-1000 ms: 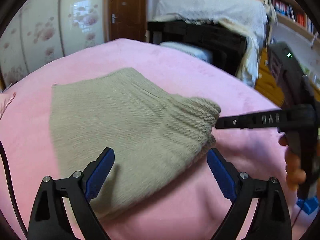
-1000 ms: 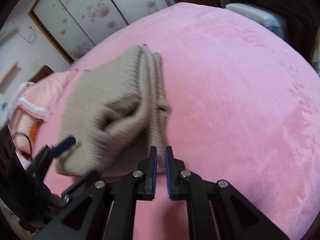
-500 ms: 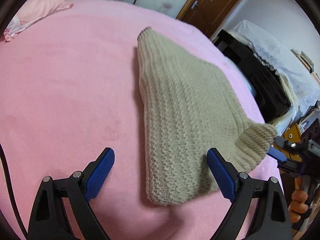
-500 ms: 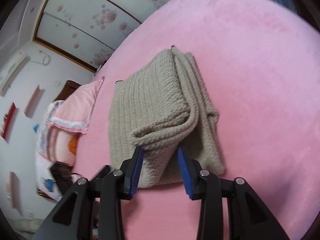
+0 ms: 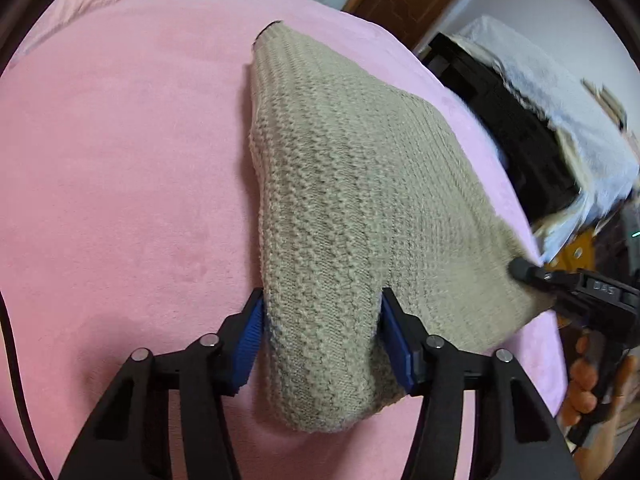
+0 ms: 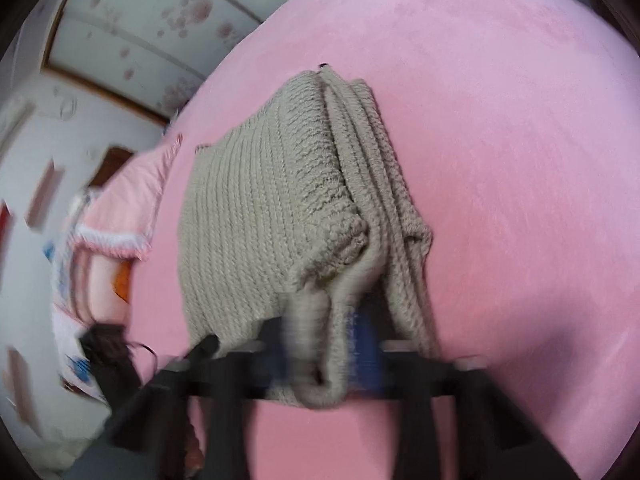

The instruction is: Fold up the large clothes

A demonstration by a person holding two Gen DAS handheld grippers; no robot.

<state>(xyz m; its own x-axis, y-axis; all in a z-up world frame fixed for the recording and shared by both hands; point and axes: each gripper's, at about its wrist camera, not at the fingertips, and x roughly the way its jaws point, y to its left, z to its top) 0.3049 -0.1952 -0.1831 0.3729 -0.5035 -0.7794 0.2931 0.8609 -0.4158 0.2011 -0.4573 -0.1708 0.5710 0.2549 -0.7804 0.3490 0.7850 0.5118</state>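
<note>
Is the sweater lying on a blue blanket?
No, the folded beige knit sweater lies on a pink blanket.

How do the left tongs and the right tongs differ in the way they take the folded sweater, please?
The left tongs straddle a wide, bulky corner of the sweater, jaws well apart; the right tongs pinch a narrow bunch of its edge, jaws much closer. Left view is sharp; right is blurred. Both have just been closing on the sweater, which lies on the pink bed.

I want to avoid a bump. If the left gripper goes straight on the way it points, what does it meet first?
The left gripper, jaws just closing, already clamps the folded beige knitted sweater; it would probably push into that.
</note>
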